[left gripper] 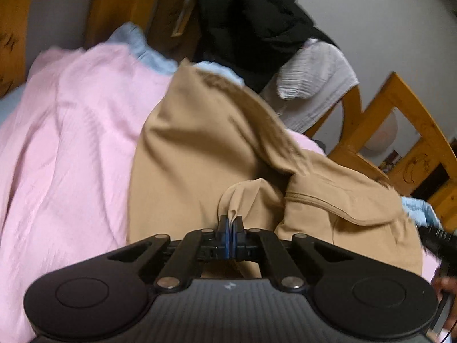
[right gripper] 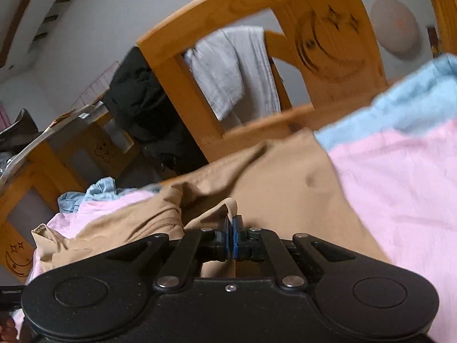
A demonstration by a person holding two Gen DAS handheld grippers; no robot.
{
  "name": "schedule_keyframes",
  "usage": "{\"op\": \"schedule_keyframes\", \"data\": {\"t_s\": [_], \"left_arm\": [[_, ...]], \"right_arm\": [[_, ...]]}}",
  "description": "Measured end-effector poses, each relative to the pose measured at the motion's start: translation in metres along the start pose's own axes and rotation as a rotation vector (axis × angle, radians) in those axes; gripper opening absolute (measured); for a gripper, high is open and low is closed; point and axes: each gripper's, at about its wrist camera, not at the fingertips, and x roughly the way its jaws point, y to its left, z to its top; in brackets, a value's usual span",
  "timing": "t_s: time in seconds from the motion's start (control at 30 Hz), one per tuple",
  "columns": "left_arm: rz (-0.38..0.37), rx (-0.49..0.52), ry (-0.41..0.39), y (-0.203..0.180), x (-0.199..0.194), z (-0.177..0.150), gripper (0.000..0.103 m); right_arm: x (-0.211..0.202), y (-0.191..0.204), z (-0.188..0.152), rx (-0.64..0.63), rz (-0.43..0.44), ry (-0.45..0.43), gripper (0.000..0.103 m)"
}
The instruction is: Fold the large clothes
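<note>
Fingers of both the left gripper [left gripper: 230,220] and right gripper [right gripper: 230,222] apparently pinch the tan garment [left gripper: 200,143].

Tan garment [left gripper: 205,143]: smooth matt cloth, fine weave. Pink bedcover [left gripper: 71,131]: matt, finely ribbed cloth. Bed frame [right gripper: 322,48]: varnished knotty wood. Left gripper [left gripper: 231,223]: matt black plastic, metal pivot pins. White cloth [left gripper: 311,77]: crinkled.

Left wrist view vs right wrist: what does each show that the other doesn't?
Only left wrist: the left gripper shut on the tan garment, and a fingertip at the right edge. Only right wrist: the right gripper pinching tan fabric, and a cluttered side table. Both: tan garment, pink bedding, wooden bed frame, black clothing.
</note>
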Motion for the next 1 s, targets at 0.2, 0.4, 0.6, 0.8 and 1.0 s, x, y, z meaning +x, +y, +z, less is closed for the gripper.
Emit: {"op": "schedule_keyframes", "data": {"t_s": [0.2,0.4,0.6,0.8,1.0], "left_arm": [[0.031,0.024,0.017,-0.006,0.005,0.004,0.007],[-0.035,0.097,-0.135,-0.016,-0.045,-0.003,0.022],[-0.120,0.191,-0.197,-0.067,-0.023,0.009,0.034],[0.094,0.212,-0.101,-0.097,0.038,0.001,0.032],[0.024,0.170,-0.118,-0.078,0.022,0.000,0.031]], "right_arm": [[0.000,-0.004,-0.006,-0.015,-0.033,0.053,0.008],[-0.039,0.006,0.001,-0.139,-0.045,-0.040,0.028],[-0.026,0.057,0.001,-0.348,0.054,-0.034,0.028],[0.034,0.105,-0.034,-0.564,-0.127,0.061,0.033],[0.007,0.100,-0.030,-0.577,-0.068,0.004,0.028]]}}
